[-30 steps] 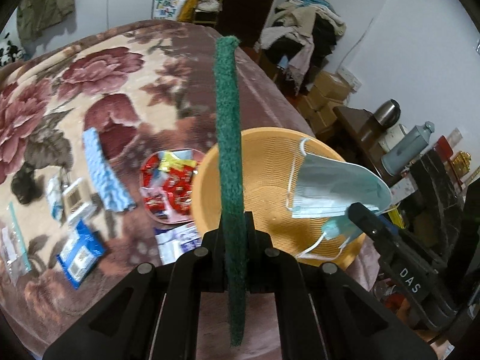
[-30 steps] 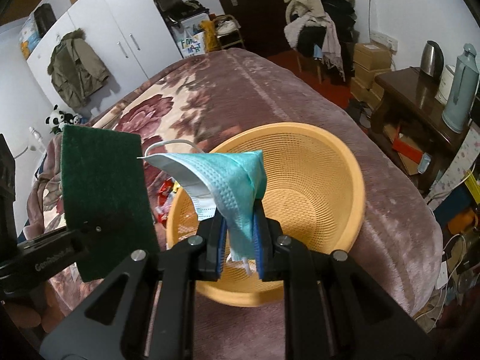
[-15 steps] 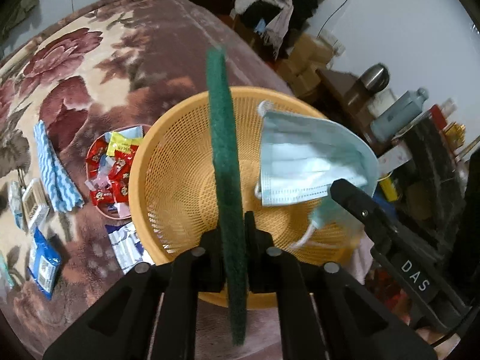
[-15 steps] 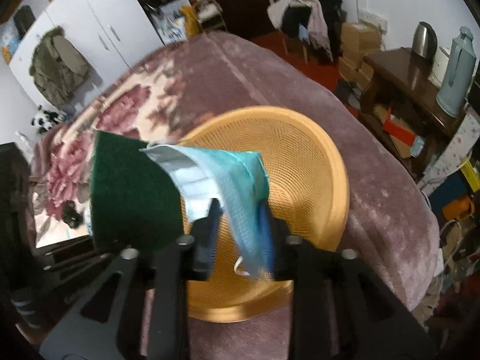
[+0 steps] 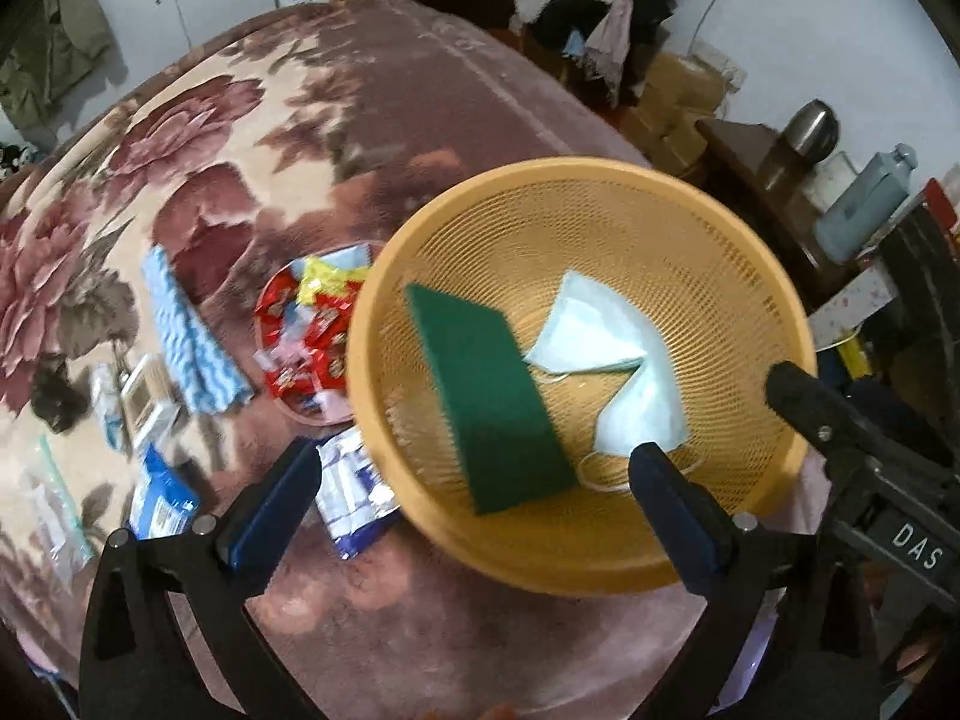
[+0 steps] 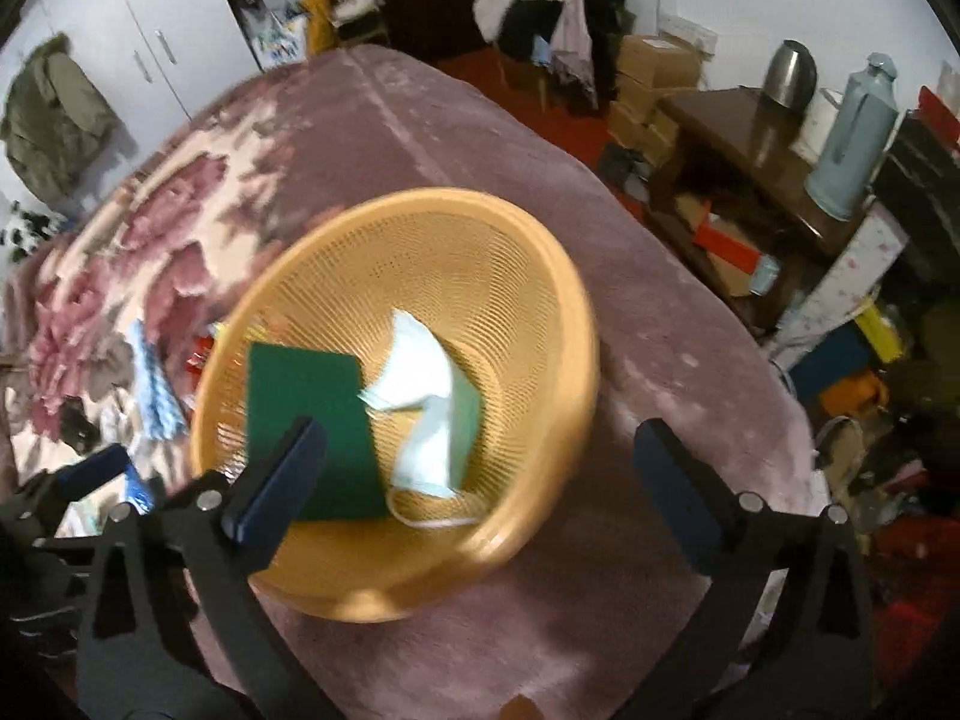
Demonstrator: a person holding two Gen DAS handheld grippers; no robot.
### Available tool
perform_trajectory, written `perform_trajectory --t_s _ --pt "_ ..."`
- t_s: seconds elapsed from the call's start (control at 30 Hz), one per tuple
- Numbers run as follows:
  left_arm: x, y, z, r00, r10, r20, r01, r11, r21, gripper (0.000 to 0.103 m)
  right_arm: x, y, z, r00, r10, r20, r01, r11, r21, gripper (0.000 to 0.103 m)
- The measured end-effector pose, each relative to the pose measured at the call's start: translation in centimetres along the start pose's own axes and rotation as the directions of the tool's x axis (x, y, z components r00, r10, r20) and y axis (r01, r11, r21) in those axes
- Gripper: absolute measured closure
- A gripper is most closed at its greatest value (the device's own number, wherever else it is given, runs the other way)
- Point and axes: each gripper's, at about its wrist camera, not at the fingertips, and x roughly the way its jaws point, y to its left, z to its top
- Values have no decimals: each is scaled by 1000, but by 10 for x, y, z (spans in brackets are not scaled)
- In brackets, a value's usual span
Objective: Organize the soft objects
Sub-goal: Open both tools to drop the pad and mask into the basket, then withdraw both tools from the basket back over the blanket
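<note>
L gripper (image 5: 474, 483): my jaws opening, spread wide, nothing pinched; pad lies loose between and beyond them.
R gripper (image 6: 480, 465): jaws opening too, spread wide, nothing gripped; mask sits free ahead between them.
L pose: I'm tilted steeply down over the basket (image 5: 600, 174), fingers straddling its near rim.
R pose: also pitched steeply down, over the basket (image 6: 528, 222) near rim; its finger shows at the right edge of my L view.
Pad (image 5: 486, 402): green, inside basket, leaning on the wall on L finger's side. R view (image 6: 300, 402): just past the left fingertip.
Mask (image 5: 606, 372): pale blue, crumpled, in basket btm just right of pad, touching it; ear loop trails toward my L gripper's right finger. R view (image 6: 426, 402).
Outside basket: snack plate (image 5: 300, 342), blue cloth (image 5: 192, 342), packets beyond L gripper's left finger, on floral blanket (image 5: 240, 150).
</note>
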Motion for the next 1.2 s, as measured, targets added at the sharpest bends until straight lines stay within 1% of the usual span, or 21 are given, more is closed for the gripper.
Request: perform_trajectory --t_s 0.13,0.23,0.33,0.5,1.2 --pt "1 5 -3 999 33 -27 -34 999 -12 0 2 -2 -3 998 -16 -55 15 1000 -14 0" --pt "2 10 -7 997 61 -41 -62 998 -22 0 2 1 -7 997 -14 -78 12 999 -30 0" --pt "2 12 -10 995 88 -51 -89 996 -24 0 4 4 -9 995 -31 -97 27 999 -46 0" --pt "3 16 -14 995 75 -70 -78 996 -35 0 8 5 -15 989 -28 -146 21 999 -48 0" --pt "-10 23 -23 996 68 -57 -71 996 -54 0 -1 20 -27 989 -23 -148 12 997 -73 0"
